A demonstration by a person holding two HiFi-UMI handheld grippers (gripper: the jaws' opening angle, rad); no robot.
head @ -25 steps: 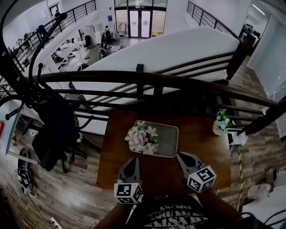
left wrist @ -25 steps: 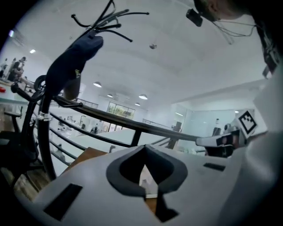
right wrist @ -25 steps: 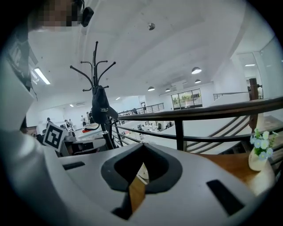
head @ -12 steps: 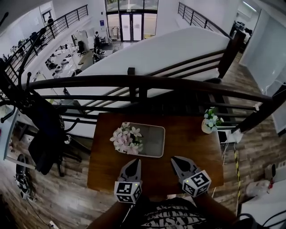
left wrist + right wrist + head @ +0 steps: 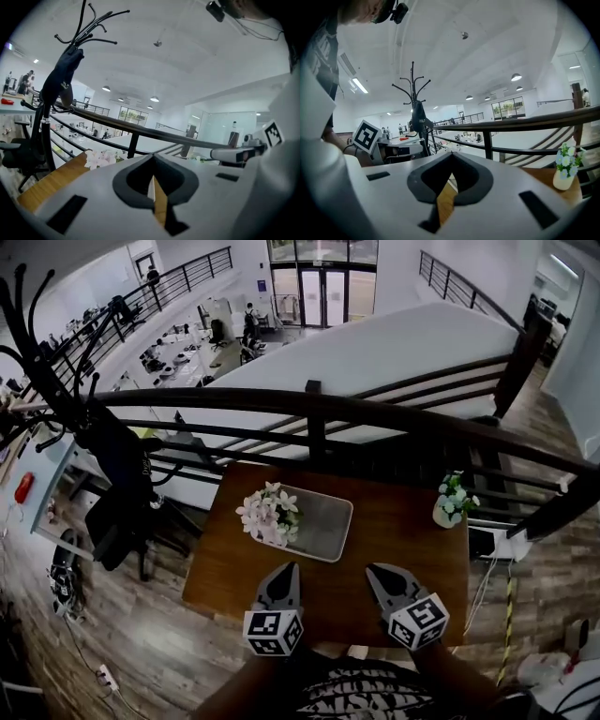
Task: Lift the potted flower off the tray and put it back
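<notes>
The left gripper (image 5: pixel 152 158) has its jaws closed tip to tip, with nothing between them; only a sliver of brown wood shows through the slot behind the tips. The right gripper (image 5: pixel 451 155) looks the same: jaws together and empty. In the head view both grippers sit at the lower middle of the frame, side by side and apart, over the near edge of the worktop (image 5: pixel 403 554), each pointing up the frame towards the far side. The marker cube (image 5: pixel 273 632) of the left one is at the bottom of the frame, just left of centre.

Just beyond the jaws, near the centre of the head view, a shallow grey tray (image 5: pixel 330 521) lies on the worktop, turned a little askew. The potted flower (image 5: pixel 269 514) stands in the left end of the tray, its pale pink and white blossoms spreading over the tray's left rim; the pot beneath them cannot be made out. Neither gripper touches the flower or the tray.

At the right of the worktop, well apart from the tray, stands a small vase (image 5: pixel 452 505) of white flowers. Behind the worktop a dark railing (image 5: pixel 375 414) curves across the frame. At the left edge a black coat rack (image 5: pixel 42 352) rises, with a dark jacket (image 5: pixel 120 479) hanging from it.
</notes>
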